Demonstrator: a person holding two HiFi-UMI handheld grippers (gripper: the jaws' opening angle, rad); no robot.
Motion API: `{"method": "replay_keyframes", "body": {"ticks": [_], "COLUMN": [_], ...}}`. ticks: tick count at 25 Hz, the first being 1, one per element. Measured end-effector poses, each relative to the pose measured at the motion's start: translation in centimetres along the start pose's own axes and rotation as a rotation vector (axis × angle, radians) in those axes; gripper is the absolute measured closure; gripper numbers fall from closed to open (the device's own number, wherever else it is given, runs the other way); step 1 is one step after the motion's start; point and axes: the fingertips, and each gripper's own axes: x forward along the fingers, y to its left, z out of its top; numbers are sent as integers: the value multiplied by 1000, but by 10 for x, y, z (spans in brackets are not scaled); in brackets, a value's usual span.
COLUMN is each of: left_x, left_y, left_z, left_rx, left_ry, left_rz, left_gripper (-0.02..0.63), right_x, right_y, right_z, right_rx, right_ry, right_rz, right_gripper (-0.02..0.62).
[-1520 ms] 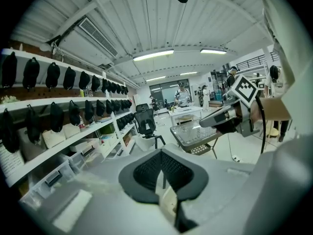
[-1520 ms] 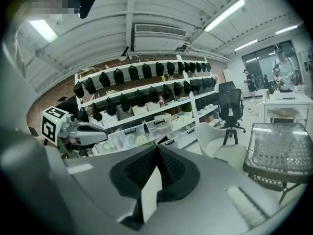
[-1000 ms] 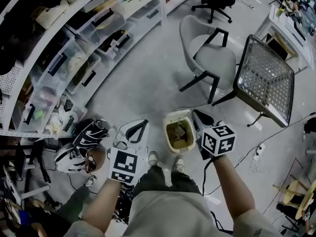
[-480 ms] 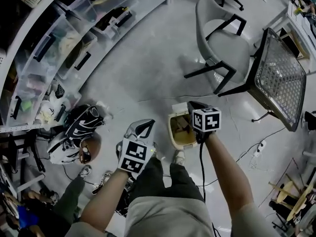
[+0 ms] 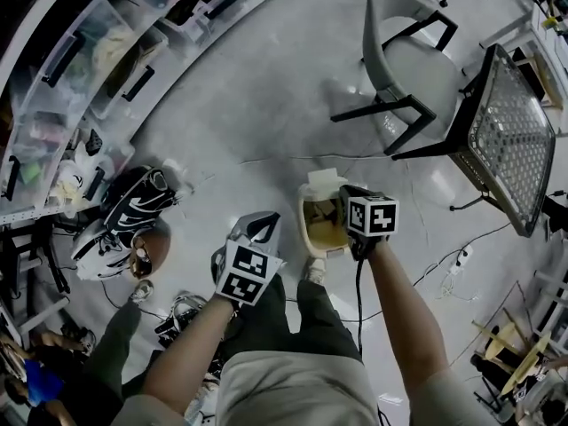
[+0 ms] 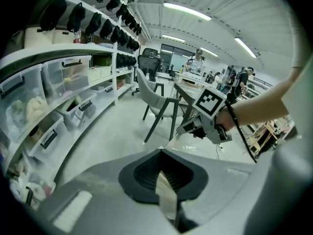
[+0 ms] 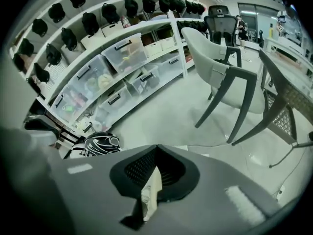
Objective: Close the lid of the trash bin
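A small cream trash bin [image 5: 319, 229] stands on the floor in front of my feet. Its lid [image 5: 323, 181] is tipped back at the far side and rubbish shows inside. My right gripper [image 5: 344, 191] is shut and hangs over the bin's right rim, just below the lid; I cannot tell whether it touches. In the right gripper view the shut jaws [image 7: 156, 147] hide the bin. My left gripper [image 5: 269, 217] is shut and empty, left of the bin and apart from it. The left gripper view shows its jaws [image 6: 160, 152] closed, with the right gripper [image 6: 195, 127] beyond.
A grey chair [image 5: 410, 60] and a mesh-topped table [image 5: 508, 140] stand beyond the bin to the right. Shelves with clear storage boxes [image 5: 80, 51] curve along the left. A black-and-white bag [image 5: 124, 209] lies at the left, and cables [image 5: 444, 273] trail at the right.
My right gripper has moved left from beside the bin to over its right rim. The left gripper has kept its place beside the bin. The lid still stands open.
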Motion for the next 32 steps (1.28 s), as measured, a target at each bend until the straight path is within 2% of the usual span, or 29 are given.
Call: {"method": "replay_keyframes", "body": {"ticks": [3, 7, 12, 18, 25, 29, 32], "left_x": [8, 26, 56, 90, 116, 122, 115], "left_y": [-6, -18, -37, -50, -47, -51, -55], "left_z": [-17, -45, -89, -137, -158, -153, -139], "left_rx": [-1, 9, -5, 13, 21, 38, 56], "left_ry": [32, 85, 168, 243, 278, 270, 260], "left_rz": [-18, -46, -83, -111, -116, -116, -126], "left_gripper": [603, 603, 603, 603, 603, 603, 603], "right_x": [-10, -5, 21, 65, 101, 106, 89], "right_y": [0, -13, -40, -62, -74, -78, -86], "right_z": [-32, -100, -174, -241, -273, -271, -267], "right_rx": [37, 98, 138, 175, 228, 110, 61], "right_ry": [30, 123, 222, 310, 314, 331, 326], "right_rz": [5, -27, -43, -30, -79, -47, -76], "right_gripper": [592, 592, 592, 592, 592, 591, 592]}}
